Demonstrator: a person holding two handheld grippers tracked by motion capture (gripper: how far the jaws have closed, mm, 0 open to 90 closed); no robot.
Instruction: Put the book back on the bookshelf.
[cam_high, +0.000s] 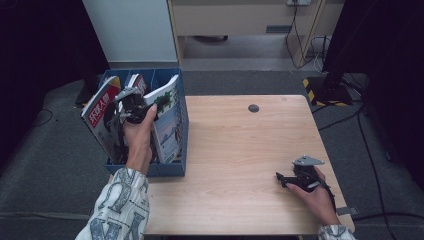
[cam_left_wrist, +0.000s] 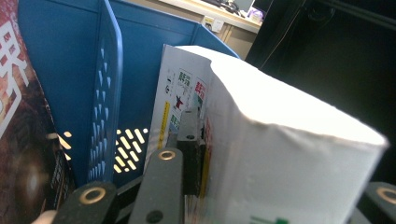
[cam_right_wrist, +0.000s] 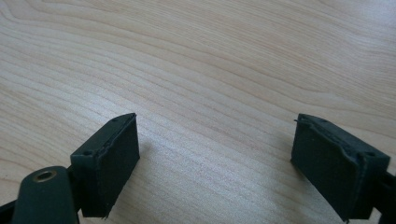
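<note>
Inside blue box (cam_high: 170, 167), left claw (cam_high: 131, 107) clamped on magazine (cam_high: 167, 120); right claw (cam_high: 286, 180) agape, empty.

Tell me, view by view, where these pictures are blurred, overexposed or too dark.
High view: table evenly lit, room edges sink into black. Left gripper view: the magazine held in the left tongs is blown out white and blurred at its near end. Right gripper view: sharp wood grain, soft shadows under the open right tongs.

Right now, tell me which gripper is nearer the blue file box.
Left. The left gripper is inside the blue file box, clamping a book; the right gripper rests across the table.
</note>
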